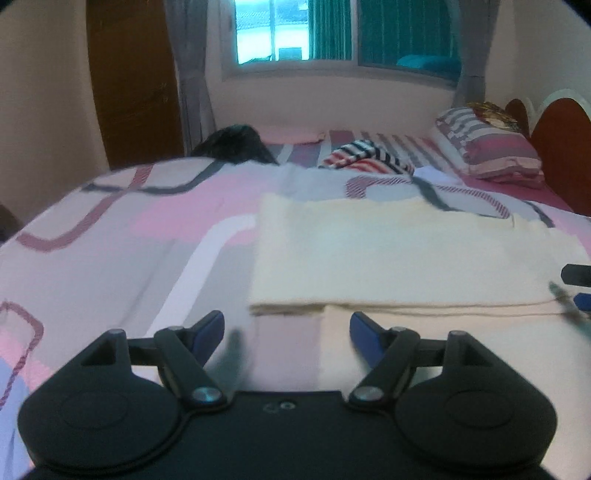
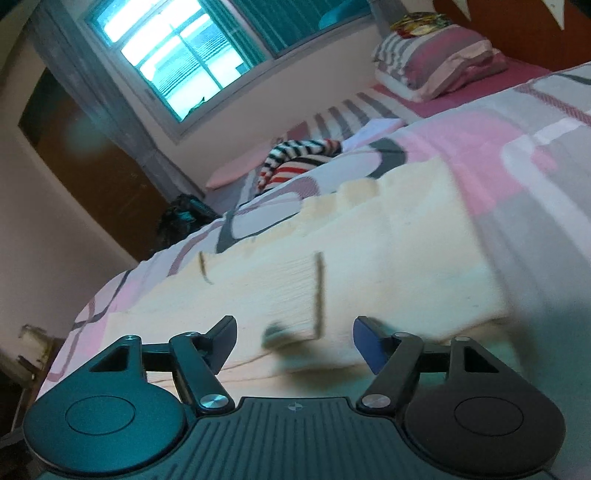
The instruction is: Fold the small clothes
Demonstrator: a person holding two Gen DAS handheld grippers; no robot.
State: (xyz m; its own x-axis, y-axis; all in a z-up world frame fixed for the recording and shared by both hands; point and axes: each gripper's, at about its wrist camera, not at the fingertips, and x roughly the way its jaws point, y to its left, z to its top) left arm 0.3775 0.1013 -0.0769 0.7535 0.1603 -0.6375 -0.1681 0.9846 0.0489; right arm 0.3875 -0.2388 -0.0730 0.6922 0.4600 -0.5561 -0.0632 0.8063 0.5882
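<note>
The cream garment (image 1: 388, 254) lies flat on the patterned bedspread (image 1: 122, 236), and going by its layered near edge, where one ply sits on another, it looks to have had at least one fold made; I judge the fold roughly midway, with a further fold or a final tidy left. Beyond the cream garment, toward the window (image 1: 271, 29), a striped garment (image 1: 365, 157) sits bunched and apparently unfolded, so more of the pile seems to remain (how many pieces in all cannot be told). A striped pillow (image 1: 491, 147) rests beyond the garment, up against the headboard side. The left gripper (image 1: 287, 330) hovers low at the cream garment's near left corner, pointing level across the bed toward the window, its blue-tipped fingers (image 1: 212, 328) spread wide with nothing between them; the bedspread and the garment's edge show through the gap. The right gripper (image 2: 294, 334) is at the garment's near edge further along, rolled over so that the bed runs on a slant in its view, its fingers (image 2: 225, 334) likewise spread apart and empty, with a ribbed panel of the cream cloth just ahead of them. Neither claw appears to touch the fabric, though blur at the garment's near edge makes that hard to settle.
</note>
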